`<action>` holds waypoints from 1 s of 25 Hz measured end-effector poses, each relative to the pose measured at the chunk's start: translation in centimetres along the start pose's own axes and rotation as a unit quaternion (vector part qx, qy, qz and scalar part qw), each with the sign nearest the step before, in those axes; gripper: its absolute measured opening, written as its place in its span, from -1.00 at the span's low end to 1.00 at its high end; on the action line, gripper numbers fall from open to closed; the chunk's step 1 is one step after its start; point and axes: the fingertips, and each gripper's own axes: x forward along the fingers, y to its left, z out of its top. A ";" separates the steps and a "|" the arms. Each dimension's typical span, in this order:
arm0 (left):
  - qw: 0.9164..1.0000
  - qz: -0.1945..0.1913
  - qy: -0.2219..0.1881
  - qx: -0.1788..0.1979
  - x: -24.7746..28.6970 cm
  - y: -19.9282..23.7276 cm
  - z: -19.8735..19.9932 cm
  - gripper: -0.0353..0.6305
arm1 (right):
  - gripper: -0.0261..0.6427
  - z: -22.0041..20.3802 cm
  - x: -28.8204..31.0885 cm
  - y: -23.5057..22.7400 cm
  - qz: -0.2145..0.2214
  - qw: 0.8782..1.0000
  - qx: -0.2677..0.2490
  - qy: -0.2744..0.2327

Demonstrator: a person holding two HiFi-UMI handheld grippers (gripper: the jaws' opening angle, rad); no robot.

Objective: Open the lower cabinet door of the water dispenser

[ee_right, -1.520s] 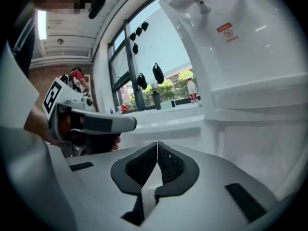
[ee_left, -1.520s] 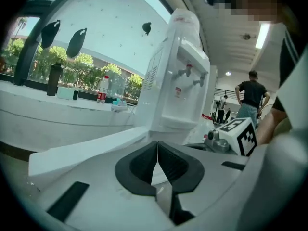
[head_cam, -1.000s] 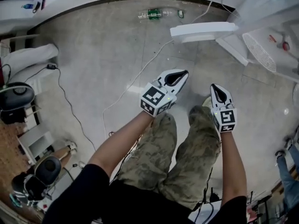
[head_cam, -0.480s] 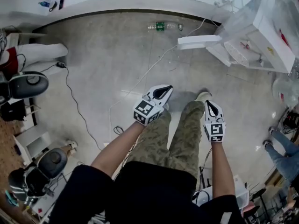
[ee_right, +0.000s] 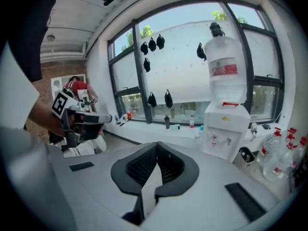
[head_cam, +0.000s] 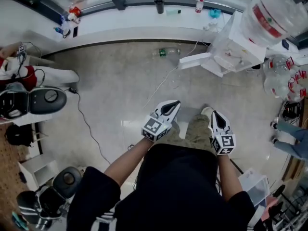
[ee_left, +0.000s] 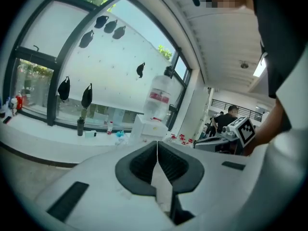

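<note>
Over the last second the floor (head_cam: 120, 81) drops away in the head view and the person's legs shrink under a black shirt, so the person seems to have stood up from a crouch, lifting both tools. The left tongs (head_cam: 173, 105) are now held at waist height in front of the body. Its own view shows the 2 pads pressed together with nothing between them, the same as 1 second ago. Beyond it, a white door (head_cam: 195, 60) sticks out to the left from the foot of the dispenser (head_cam: 231, 49). It keeps that pose in all 3 head frames, and it looks like the lower cabinet door already swung wide. The right tongs (head_cam: 216, 115) have risen alongside, also fully closed and empty, well apart from the door and touching nothing. Further right the dispenser now shows whole at the upper right, against the window counter (head_cam: 120, 28), with its big bottle (head_cam: 274, 13) on top. In the right gripper view its taps face the person, while its lower half hides behind the tool. I judge the opening done and the person backing off, with no grip left to release.
</note>
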 end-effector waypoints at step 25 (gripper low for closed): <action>0.995 -0.023 -0.092 0.028 -5.6 -29.1 4.6 -0.87 | -0.92 3.0 -32.6 -4.0 -0.091 0.985 -0.001 -0.145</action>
